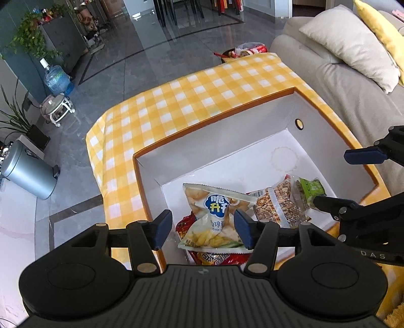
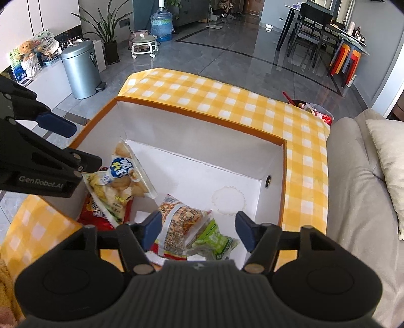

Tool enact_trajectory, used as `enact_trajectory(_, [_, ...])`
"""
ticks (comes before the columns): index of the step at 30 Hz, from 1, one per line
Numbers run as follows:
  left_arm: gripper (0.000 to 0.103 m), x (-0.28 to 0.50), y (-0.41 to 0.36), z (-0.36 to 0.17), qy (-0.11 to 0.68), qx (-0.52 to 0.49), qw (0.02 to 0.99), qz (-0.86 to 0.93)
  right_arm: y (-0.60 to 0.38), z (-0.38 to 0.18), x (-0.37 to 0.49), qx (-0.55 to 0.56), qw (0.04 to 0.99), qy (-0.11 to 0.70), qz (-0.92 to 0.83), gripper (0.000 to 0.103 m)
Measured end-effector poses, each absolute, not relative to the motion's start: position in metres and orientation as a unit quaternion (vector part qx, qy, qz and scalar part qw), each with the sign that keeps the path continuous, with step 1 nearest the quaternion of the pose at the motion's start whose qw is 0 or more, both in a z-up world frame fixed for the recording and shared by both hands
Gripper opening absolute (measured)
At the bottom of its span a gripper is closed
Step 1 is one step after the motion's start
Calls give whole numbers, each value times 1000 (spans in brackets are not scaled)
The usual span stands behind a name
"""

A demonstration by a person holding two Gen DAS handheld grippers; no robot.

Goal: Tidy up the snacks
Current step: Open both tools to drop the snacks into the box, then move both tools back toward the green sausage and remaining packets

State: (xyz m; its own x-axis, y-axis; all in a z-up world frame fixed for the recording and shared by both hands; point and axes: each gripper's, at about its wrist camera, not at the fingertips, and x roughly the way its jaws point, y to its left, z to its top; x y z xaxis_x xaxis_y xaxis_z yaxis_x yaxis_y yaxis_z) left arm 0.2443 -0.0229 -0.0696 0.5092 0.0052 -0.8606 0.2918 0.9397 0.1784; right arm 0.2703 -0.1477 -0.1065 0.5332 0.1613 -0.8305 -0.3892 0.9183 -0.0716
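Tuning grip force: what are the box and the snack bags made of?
Box: looks like cardboard, matte white inside, orange edge; flat folded walls, punched hole. Chip bag and peanut bag: thin glossy plastic film, crinkled with glare; likely slippery.

Home living room, grey sofa (image 1: 335, 83) with cushions at right, dining table (image 2: 353, 37) upper right, potted plant (image 2: 106, 27), water jug (image 2: 161, 24)
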Motion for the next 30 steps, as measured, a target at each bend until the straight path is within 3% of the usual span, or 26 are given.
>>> enact_trajectory(10, [69, 197, -12, -43, 457, 117, 877, -95, -159, -89, 230, -65, 873, 463, 142, 75])
enact_trajectory(21, [69, 134, -4, -36, 419, 83, 900, -82, -165, -81, 160, -32, 885, 445, 133, 77])
enact_trajectory(30, [71, 87, 1, -47, 432, 45, 897, -85, -168, -86, 105, -7, 889, 439, 129, 77])
